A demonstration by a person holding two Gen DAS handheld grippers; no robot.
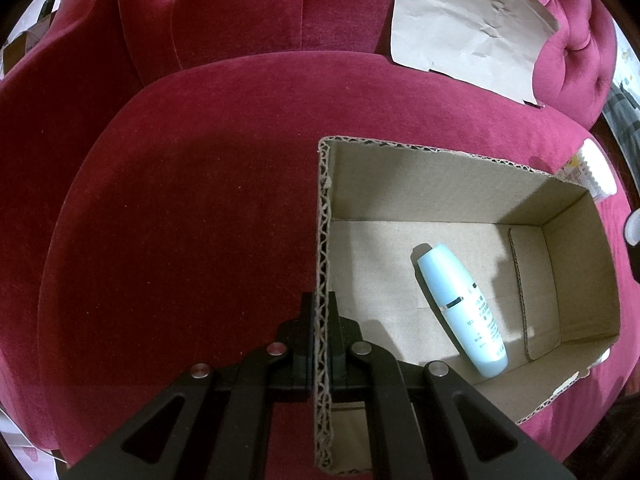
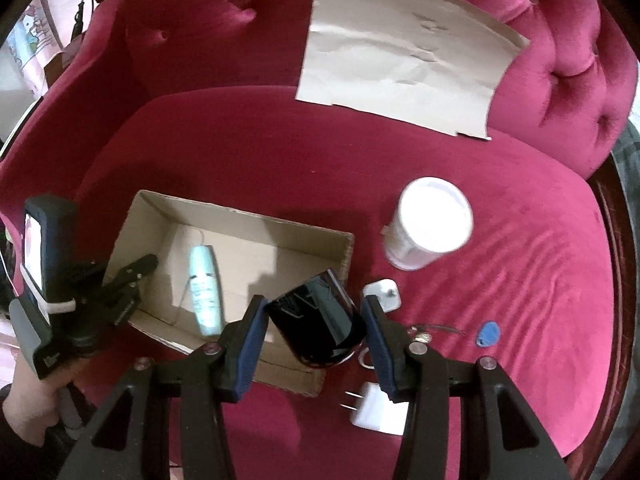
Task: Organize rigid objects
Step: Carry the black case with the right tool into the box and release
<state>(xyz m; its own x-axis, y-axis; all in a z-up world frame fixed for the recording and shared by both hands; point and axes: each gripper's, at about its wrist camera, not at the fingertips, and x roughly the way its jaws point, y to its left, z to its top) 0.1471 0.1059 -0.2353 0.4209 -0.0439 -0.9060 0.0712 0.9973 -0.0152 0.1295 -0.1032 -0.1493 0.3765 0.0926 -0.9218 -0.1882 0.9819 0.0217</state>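
Observation:
An open cardboard box (image 1: 560, 280) (image 2: 280, 236) sits on a red velvet sofa seat. A light blue bottle (image 1: 464, 308) (image 2: 205, 292) lies inside it. My left gripper (image 1: 320, 312) is shut on the box's left wall, one finger on each side; it also shows in the right wrist view (image 2: 136, 272). My right gripper (image 2: 316, 304) is shut on a glossy black rounded object (image 2: 316, 320) and holds it over the box's near right corner.
On the seat right of the box are a white tub (image 2: 432, 228), a small white device (image 2: 384, 294), a white plug adapter (image 2: 376, 412), keys (image 2: 420, 334) and a blue tag (image 2: 488, 334). A flat cardboard sheet (image 2: 400, 52) leans on the backrest.

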